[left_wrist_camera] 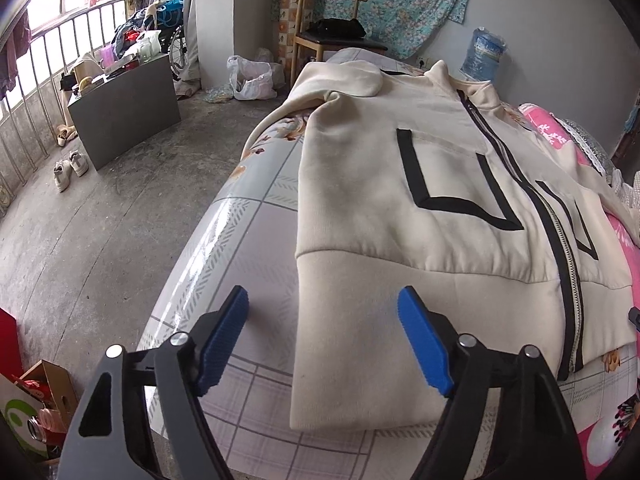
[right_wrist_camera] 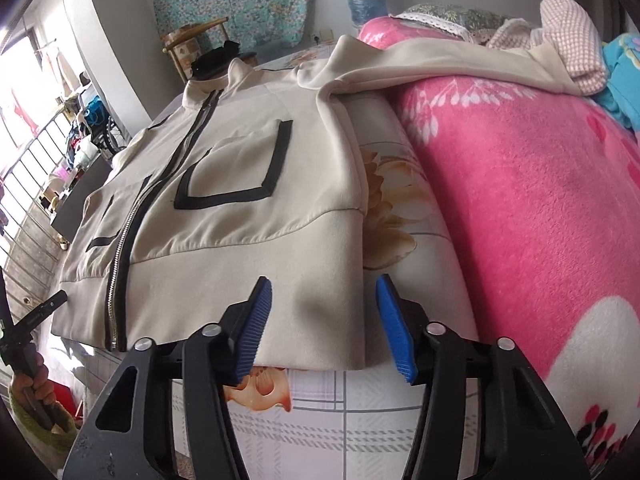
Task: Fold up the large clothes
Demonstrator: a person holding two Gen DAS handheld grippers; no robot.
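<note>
while the cream jacket (left_wrist_camera: 420,184) lies flat and zipped on the bed (left_wrist_camera: 248,240), its hem faces both claws. the left claw (left_wrist_camera: 324,344) hovers spread wide at the hem's left corner, gripping nothing. the right claw (right_wrist_camera: 324,320) is likewise apart at the right corner, beside a pink blanket (right_wrist_camera: 520,200).

A cream jacket (left_wrist_camera: 400,208) with black pocket trim and a closed zip lay flat, front up, on the bed, one sleeve draped over the pink blanket.
</note>
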